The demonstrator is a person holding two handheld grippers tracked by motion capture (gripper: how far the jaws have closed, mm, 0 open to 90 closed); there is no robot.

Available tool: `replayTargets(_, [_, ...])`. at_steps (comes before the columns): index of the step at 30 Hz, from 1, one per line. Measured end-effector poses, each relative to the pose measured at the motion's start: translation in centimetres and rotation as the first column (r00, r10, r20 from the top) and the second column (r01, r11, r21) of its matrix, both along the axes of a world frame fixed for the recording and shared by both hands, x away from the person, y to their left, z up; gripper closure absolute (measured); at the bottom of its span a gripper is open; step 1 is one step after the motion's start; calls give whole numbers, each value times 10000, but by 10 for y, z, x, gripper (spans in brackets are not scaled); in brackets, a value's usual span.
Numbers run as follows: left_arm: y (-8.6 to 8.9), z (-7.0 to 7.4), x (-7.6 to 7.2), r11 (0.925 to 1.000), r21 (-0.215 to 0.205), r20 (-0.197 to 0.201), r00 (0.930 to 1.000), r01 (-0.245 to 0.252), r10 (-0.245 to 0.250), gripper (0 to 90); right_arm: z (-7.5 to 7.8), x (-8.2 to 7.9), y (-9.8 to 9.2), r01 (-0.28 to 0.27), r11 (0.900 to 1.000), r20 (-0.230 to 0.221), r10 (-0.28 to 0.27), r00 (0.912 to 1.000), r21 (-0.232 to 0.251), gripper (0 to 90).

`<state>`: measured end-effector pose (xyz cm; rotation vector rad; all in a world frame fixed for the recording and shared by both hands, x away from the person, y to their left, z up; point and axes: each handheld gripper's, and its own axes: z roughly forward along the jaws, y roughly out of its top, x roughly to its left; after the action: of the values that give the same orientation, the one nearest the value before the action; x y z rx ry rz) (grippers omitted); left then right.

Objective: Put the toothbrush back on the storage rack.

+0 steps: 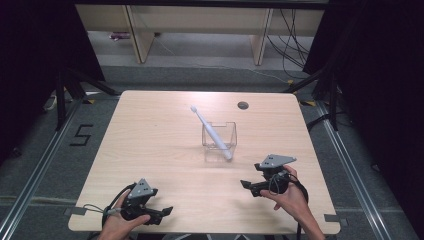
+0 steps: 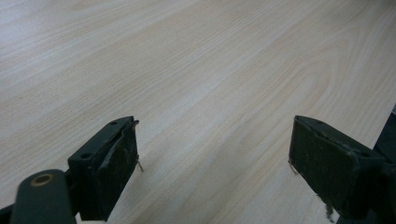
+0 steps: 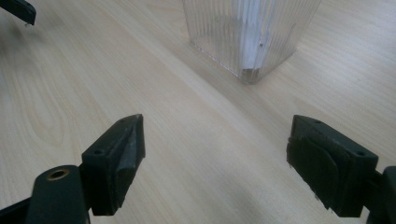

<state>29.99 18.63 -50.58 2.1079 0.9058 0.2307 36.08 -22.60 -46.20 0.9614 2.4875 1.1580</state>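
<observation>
A pale toothbrush (image 1: pixel 211 132) stood tilted in a clear, square plastic cup (image 1: pixel 218 143) near the centre of the frame in the high view, its head leaning out toward the upper left and its handle end down inside. The cup had ribbed, see-through walls, and in the right gripper view it (image 3: pixel 224 37) sat at the top of the frame with the white handle blurred behind the ribs. The desk (image 1: pixel 160 150) was light wood laminate with a fine grain, rounded corners and a small dark round hole (image 1: pixel 243 105) toward its upper edge.

The left hand-held gripper (image 1: pixel 167 211) lay low at the lower left, jaws wide apart with nothing between them; its flat black pads looked worn at the edges. The right hand-held gripper (image 1: pixel 243 184) sat lower right of the cup, near but apart from it, jaws likewise spread wide and empty.
</observation>
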Motion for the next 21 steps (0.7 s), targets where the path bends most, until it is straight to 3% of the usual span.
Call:
replayTargets(1, [0,0,0,10000,6,1,10000,11,-11,149,0,-2,0,229,9997,-18,-229,9997,60,198])
replayTargets(5, [0,0,0,10000,-19,2,10000,-23,23,149,-1,-2,-1,-2,10000,180,2,9998,-16,198])
replayTargets(6, [0,0,0,10000,-13,2,10000,-28,28,149,-1,-4,-1,160,9999,-105,-159,9998,41,198])
replayTargets(8, [0,0,0,10000,-10,-2,10000,-22,22,149,-2,-5,-2,132,9999,103,-133,9999,78,198])
replayTargets(10, [0,0,0,10000,1,2,10000,-2,2,149,-2,-7,-2,207,9998,-101,-206,9997,43,198])
replayTargets(12, [0,0,0,10000,-17,2,10000,-39,39,149,-3,-8,-3,64,9999,35,-65,10000,104,198])
replayTargets(14, [0,0,0,10000,-12,2,10000,-36,36,149,-4,-11,-3,162,9998,-155,-161,9998,90,198])
replayTargets(15, [0,0,0,10000,-5,-1,10000,-24,24,149,-5,-10,-3,31,10000,64,-31,10000,52,198])
replayTargets(16, [0,0,0,10000,-6,0,10000,-22,22,149,-5,-13,-3,157,9999,-210,-156,9997,22,198])
replayTargets(21, [0,0,0,10000,-5,-1,10000,-36,36,149,-10,-16,-6,128,9998,-139,-130,9998,-141,197])
